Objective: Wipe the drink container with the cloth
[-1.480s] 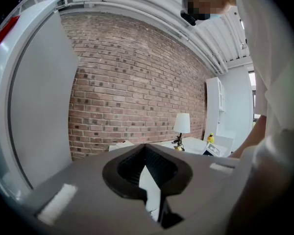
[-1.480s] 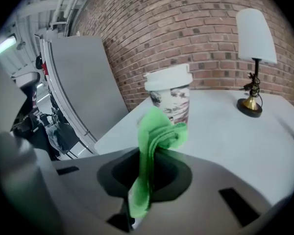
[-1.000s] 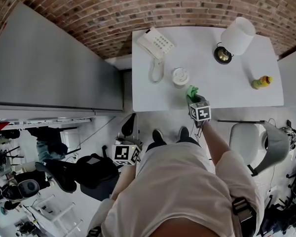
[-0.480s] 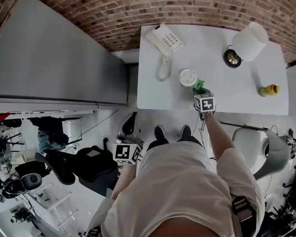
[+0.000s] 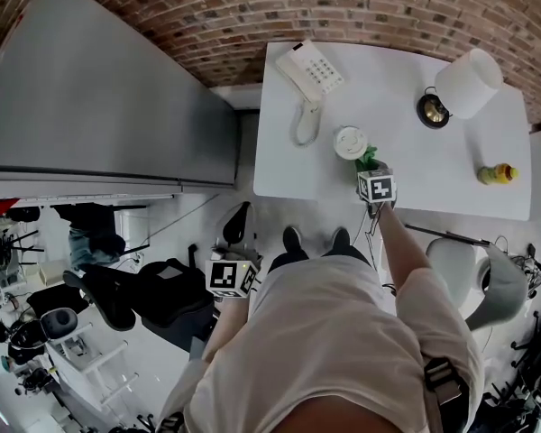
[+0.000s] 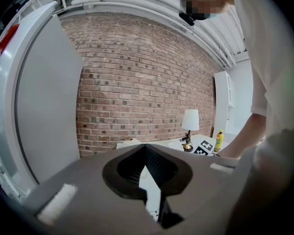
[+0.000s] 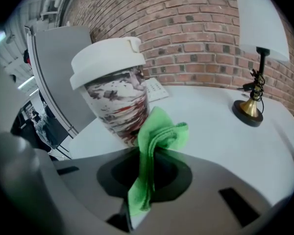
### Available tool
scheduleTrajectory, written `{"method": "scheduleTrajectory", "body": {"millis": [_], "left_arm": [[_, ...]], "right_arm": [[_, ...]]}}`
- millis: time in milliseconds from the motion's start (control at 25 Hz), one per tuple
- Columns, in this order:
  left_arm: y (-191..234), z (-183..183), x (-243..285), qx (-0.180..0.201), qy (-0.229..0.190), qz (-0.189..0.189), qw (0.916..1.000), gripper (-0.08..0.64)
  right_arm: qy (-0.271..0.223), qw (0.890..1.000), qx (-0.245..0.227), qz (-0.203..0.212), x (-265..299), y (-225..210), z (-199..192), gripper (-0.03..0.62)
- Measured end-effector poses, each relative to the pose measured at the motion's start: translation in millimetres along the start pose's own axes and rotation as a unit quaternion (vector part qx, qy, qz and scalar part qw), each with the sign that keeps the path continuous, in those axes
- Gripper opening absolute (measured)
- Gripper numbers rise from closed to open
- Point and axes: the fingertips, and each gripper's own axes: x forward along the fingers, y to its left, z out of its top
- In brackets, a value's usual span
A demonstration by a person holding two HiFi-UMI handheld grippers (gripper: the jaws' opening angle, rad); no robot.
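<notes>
Two grippers: right gripper [image 7: 146, 155] clamped on cloth [image 7: 159, 133]; left gripper [image 6: 145, 150] jaws together, empty.
Cloth: green, soft, crumpled.
Drink container [image 7: 115, 89]: cylindrical, white lid, red-brown mottled wrap.

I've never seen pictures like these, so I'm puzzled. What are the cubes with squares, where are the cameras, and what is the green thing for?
There's no robot here. A person holds a pinching tool, called a gripper, in each hand, and the marked cubes are part of those grippers. One picture comes from a camera on the person's head, looking down. The other two come from cameras riding on the grippers. On the white table are a lidded cup, a phone, a lamp and a yellow bottle. The right gripper pinches a green cloth at the cup's side, for wiping. The left gripper is shut, holds nothing and is away from the table.
</notes>
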Motion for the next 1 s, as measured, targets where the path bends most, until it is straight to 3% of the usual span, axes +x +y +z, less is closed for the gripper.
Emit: {"method": "scheduleTrajectory", "body": {"millis": [600, 1000], "left_arm": [[2.0, 0.3, -3.5, 0.008, -0.005, 0.000, 1.0000, 0.009], [2.4, 6.5, -8.6, 0.011, -0.017, 0.005, 0.9998, 0.009]], "right_arm": [[0.006, 0.999, -0.003, 0.034, -6.1, 44.2, -18.7, 0.043], [-0.001, 0.998, 0.023, 0.065, 9.3, 89.3, -9.6, 0.043]]}}
